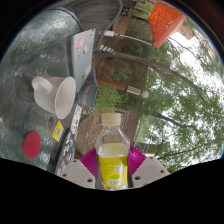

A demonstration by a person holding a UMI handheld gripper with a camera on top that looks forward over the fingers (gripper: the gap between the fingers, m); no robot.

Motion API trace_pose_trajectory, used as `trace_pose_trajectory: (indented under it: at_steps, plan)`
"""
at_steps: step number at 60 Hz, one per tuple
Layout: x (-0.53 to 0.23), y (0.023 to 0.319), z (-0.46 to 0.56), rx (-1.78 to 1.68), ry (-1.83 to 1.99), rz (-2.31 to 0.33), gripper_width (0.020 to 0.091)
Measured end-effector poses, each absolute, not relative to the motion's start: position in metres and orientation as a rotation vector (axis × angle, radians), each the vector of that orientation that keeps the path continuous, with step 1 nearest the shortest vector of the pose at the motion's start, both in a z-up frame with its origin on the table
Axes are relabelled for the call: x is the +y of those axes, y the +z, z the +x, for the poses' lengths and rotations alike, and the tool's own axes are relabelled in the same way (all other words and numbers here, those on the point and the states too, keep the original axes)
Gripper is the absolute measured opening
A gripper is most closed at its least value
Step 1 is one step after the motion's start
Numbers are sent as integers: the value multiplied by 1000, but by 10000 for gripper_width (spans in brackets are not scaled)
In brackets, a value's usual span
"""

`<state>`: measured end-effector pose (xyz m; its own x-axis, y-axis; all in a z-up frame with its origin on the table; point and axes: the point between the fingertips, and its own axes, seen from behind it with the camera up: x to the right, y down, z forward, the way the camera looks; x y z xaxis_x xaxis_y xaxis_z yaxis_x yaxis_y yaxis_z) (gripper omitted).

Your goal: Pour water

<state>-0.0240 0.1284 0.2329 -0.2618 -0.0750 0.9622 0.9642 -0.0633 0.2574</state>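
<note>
Jaws closed narrowly on bottle (113,152) of yellow liquid, both pink pads (90,160) pressing its sides; gripper (113,168) tilted.

The gripper (112,165) holds a clear bottle (112,150) with a yellow label, both pink pads (89,161) pressing its sides. To the left, a white cup (55,95) lies tipped on the glass table (30,60), with a red cap (33,145) nearer.
</note>
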Motion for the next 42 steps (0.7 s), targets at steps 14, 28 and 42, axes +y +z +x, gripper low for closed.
trace_pose_trajectory:
  at_steps: [14,28,42]
  plan:
    - [187,186,-67,-1877,-1774,-513,365]
    - [191,182,-70,-1929,-1781,-444,367]
    - [186,273,-59,-1331,-1412,-876,364]
